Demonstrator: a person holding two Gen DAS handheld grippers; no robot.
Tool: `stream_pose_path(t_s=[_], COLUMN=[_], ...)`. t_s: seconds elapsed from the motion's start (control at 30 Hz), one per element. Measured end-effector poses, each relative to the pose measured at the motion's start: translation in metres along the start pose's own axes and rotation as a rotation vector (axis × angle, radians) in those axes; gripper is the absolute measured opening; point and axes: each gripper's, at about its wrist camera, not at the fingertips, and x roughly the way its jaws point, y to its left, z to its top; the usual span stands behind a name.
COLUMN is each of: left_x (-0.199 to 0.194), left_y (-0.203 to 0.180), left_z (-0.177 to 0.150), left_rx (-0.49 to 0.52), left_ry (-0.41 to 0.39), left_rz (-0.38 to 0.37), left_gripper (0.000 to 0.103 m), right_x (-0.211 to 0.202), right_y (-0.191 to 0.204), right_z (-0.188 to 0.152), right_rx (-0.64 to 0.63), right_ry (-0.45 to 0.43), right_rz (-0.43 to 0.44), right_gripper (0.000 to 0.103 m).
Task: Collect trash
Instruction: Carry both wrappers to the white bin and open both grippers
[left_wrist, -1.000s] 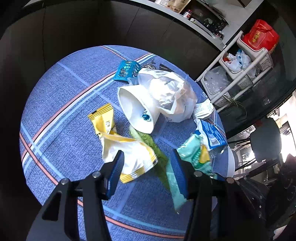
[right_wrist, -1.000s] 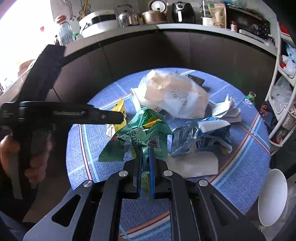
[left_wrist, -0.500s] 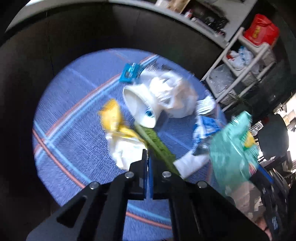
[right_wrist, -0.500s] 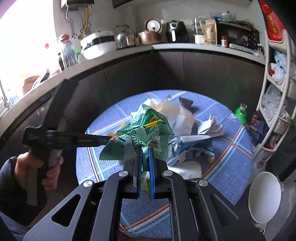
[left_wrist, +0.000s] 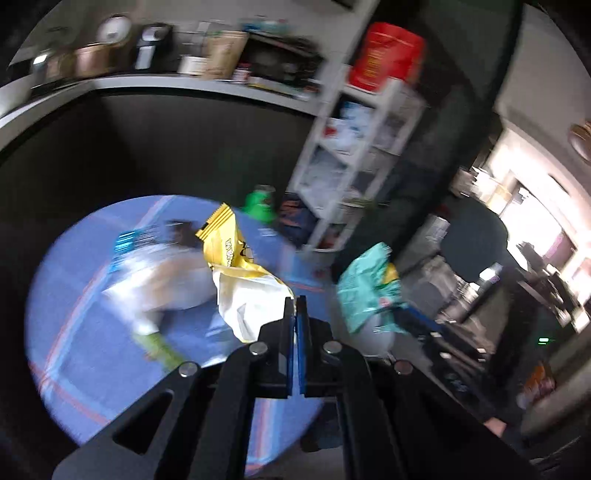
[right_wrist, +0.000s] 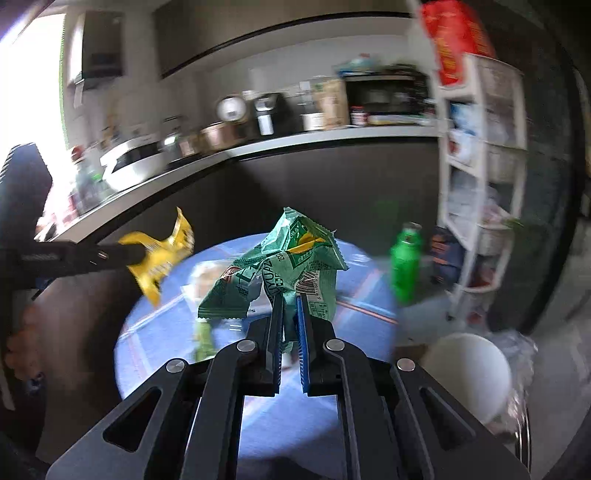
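My left gripper (left_wrist: 294, 301) is shut on a yellow and white snack wrapper (left_wrist: 243, 284), which hangs above the round blue table (left_wrist: 74, 332). My right gripper (right_wrist: 289, 301) is shut on a crumpled green wrapper (right_wrist: 288, 266), also lifted off the table (right_wrist: 155, 354). The right wrist view shows the left gripper (right_wrist: 142, 254) coming in from the left with the yellow wrapper (right_wrist: 162, 258). In the left wrist view the green wrapper (left_wrist: 369, 288) hangs at the right. A white plastic bag (left_wrist: 162, 280) and other litter lie blurred on the table.
A green bottle (right_wrist: 406, 266) stands at the table's far edge. A white shelf unit (right_wrist: 480, 177) rises at the right, a dark counter with kitchen appliances (right_wrist: 258, 114) behind. A white round bin (right_wrist: 469, 373) sits low at the right. A person's hand (right_wrist: 22, 343) holds the left gripper's handle.
The left gripper closed on the yellow wrapper and lifted it off the table. The right gripper rose with the green wrapper. Both views swung up toward the counter and shelves.
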Motion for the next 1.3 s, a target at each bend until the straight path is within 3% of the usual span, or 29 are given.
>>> stream_pose_path(t_s=[0.23, 0.47, 0.77, 0.93, 1.0, 1.03, 1.07, 1.1, 1.13, 1.2, 1.27, 1.3], left_x=[0.092, 0.206, 0.331, 0.364, 0.373, 0.373, 0.374, 0.373, 0.373, 0.372, 0.368, 0.364], left_y=[-0.072, -0.124, -0.134, -0.138, -0.136, -0.137, -0.135, -0.134, -0.133, -0.131, -0.129, -0.129], left_z=[0.008, 0.000, -0.031, -0.047, -0.050, -0.050, -0.050, -0.049, -0.047, -0.044, -0.040, -0.038], left_rx=[0.116, 0.189, 0.228, 0.265, 0.271, 0.270, 0.265, 0.260, 0.259, 0.253, 0.243, 0.241], left_ry=[0.113, 0.277, 0.458, 0.504, 0.505, 0.499, 0.485, 0.467, 0.445, 0.437, 0.415, 0.396], left_rz=[-0.167, -0.285, -0.290, -0.251, -0.228, -0.223, -0.211, -0.202, -0.191, -0.189, -0.175, -0.166], left_gripper=[0.003, 0.003, 0.003, 0.004, 0.010, 0.022, 0.043, 0.050, 0.056, 0.057, 0.073, 0.077], right_x=[-0.011, 0.010, 0.053, 0.074, 0.077, 0.077, 0.077, 0.078, 0.078, 0.077, 0.073, 0.071], right_y=[-0.093, -0.170, -0.238, -0.253, -0.256, -0.256, -0.257, -0.257, -0.257, -0.258, -0.258, -0.257], right_z=[-0.025, -0.061, -0.102, -0.117, -0.120, -0.121, -0.122, -0.123, -0.124, -0.126, -0.127, -0.126], right_rx=[0.151, 0.268, 0.344, 0.374, 0.374, 0.370, 0.362, 0.353, 0.347, 0.339, 0.324, 0.315], right_ry=[0.018, 0.082, 0.164, 0.201, 0.203, 0.195, 0.187, 0.182, 0.181, 0.174, 0.150, 0.138], right_rz=[-0.167, -0.252, -0.246, -0.252, -0.255, -0.262, -0.272, -0.277, -0.273, -0.269, -0.274, -0.271], right_gripper=[0.007, 0.007, 0.007, 0.010, 0.015, 0.027, 0.039, 0.042, 0.044, 0.051, 0.069, 0.073])
